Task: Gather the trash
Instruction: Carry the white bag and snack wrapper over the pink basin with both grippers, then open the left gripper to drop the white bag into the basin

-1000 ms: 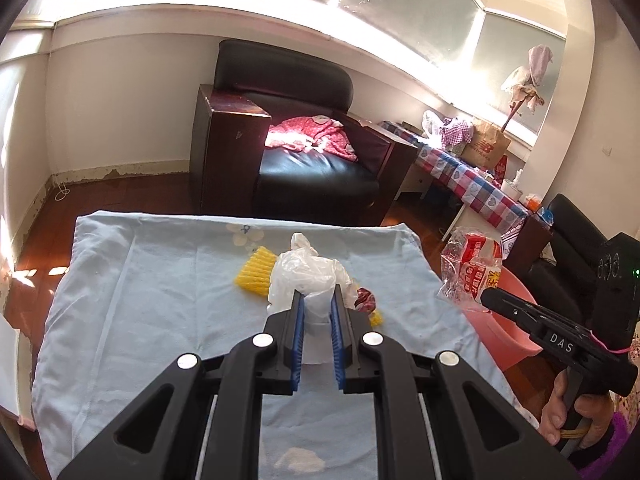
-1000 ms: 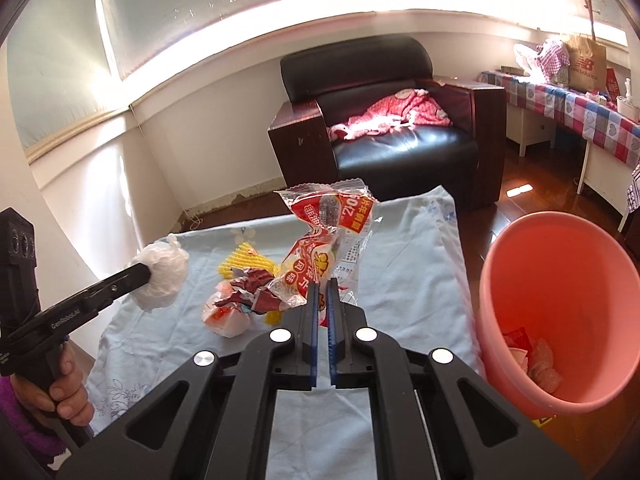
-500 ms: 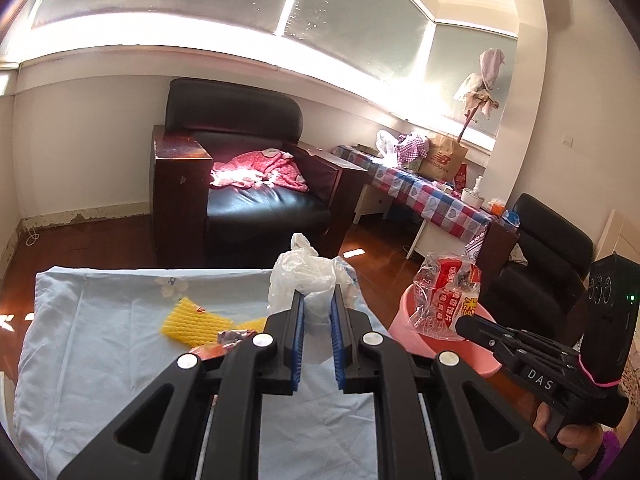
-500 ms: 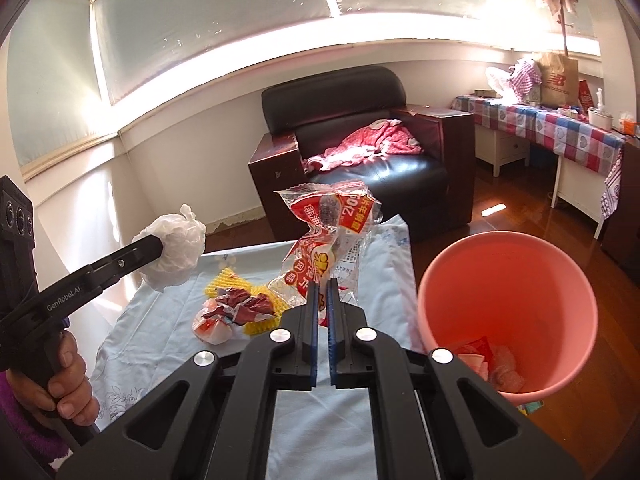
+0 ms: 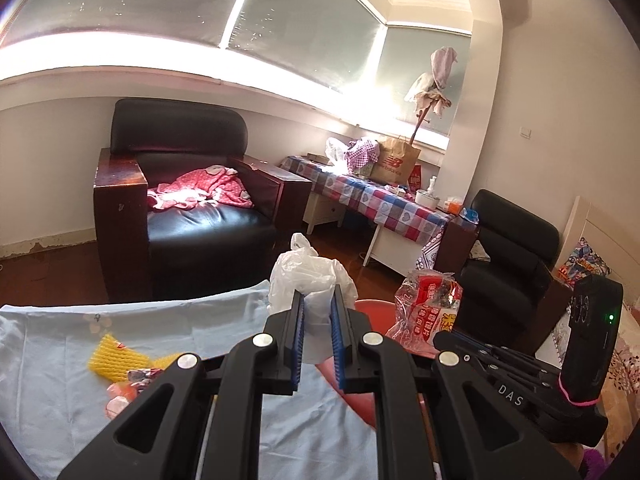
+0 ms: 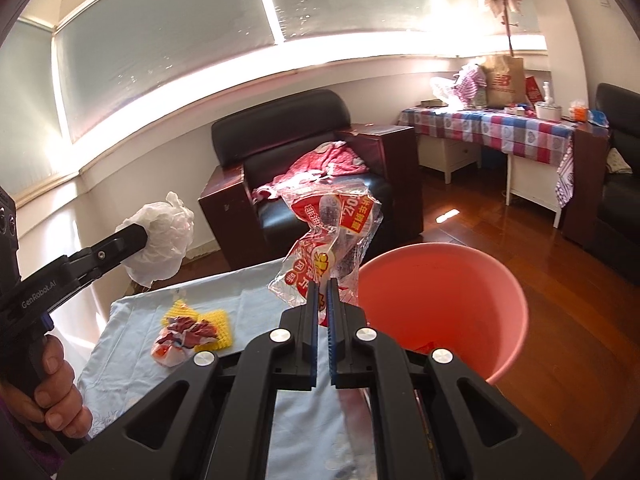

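Above the bench: left hand-held gripper [image 5: 317, 312] pinches a crumpled white plastic bag [image 5: 310, 276], which sticks out past its fingertips.
Right hand-held gripper [image 6: 322, 300]: pressed onto a red-printed clear snack wrapper [image 6: 332, 236], held up beside the bucket rim.
Pink bucket [image 6: 472, 280]: on the floor, just right of the bench.
Bench [image 6: 240, 292]: blue cloth, with yellow foam netting [image 6: 216, 320] and a crumpled red wrapper [image 6: 180, 336] lying together.
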Demonstrator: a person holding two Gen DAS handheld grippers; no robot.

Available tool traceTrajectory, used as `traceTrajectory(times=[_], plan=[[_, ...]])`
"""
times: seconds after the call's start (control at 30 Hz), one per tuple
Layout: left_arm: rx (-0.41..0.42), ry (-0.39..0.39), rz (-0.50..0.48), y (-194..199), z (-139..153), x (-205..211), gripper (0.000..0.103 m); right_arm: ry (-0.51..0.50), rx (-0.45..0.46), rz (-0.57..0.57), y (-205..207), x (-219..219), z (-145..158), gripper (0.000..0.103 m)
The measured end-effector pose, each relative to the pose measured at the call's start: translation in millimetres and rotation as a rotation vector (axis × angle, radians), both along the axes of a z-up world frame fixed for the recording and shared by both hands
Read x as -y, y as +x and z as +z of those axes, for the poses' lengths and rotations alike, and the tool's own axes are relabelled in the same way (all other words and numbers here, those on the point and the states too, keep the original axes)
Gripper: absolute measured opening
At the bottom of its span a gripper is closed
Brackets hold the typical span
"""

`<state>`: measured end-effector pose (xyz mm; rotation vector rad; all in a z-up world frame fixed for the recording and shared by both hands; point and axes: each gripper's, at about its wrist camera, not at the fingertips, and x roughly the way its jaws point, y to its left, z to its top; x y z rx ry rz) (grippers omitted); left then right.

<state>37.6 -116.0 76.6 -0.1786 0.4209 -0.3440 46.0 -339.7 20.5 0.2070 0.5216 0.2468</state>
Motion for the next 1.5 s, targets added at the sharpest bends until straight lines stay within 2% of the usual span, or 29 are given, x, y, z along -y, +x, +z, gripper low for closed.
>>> traceTrajectory(times=[0.33,0.8,1.0,1.5], plan=[[-0.003,0.006,-0.088,22.5,-4.1,51.4,0.011,0.007,-0.020,-0.089,4.2,39.3,-9.3,0.004],[-0.018,0.044,-0.190,55.1,-25.4,106.1,0.011,-0.006,-0.082,-0.140,16.0,54.8,-32.2,0.004],[-0.027,0.064,-0.214,62.1,-36.7,118.0,0.011,-0.014,-0.108,-0.148,23.0,58.0,-40.2,0.004],[-0.109,0.102,-0.237,78.4,-71.3,130.0,0.011,-0.009,-0.163,-0.161,31.5,61.8,-54.6,0.004]])
